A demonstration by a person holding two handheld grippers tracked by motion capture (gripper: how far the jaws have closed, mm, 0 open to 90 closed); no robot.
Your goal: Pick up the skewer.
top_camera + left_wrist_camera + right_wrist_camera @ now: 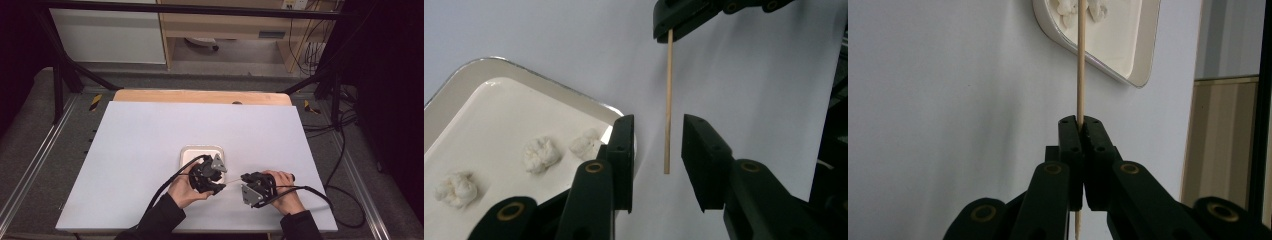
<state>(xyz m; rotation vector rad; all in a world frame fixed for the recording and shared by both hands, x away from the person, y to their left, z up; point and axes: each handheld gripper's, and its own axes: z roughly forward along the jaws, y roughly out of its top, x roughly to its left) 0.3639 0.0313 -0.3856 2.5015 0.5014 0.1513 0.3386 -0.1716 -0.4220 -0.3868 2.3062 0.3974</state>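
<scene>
Skewering has not begun, as we judge it: our right tool [1081, 122] is clenched on the wooden stick [667, 100], held just beside the tray [454, 90]. Our left tool [657, 145] stands released with the stick's free end between its jaws untouched, and the three dough lumps [541, 154] lie unpierced in the tray on the counter [150, 135].
</scene>
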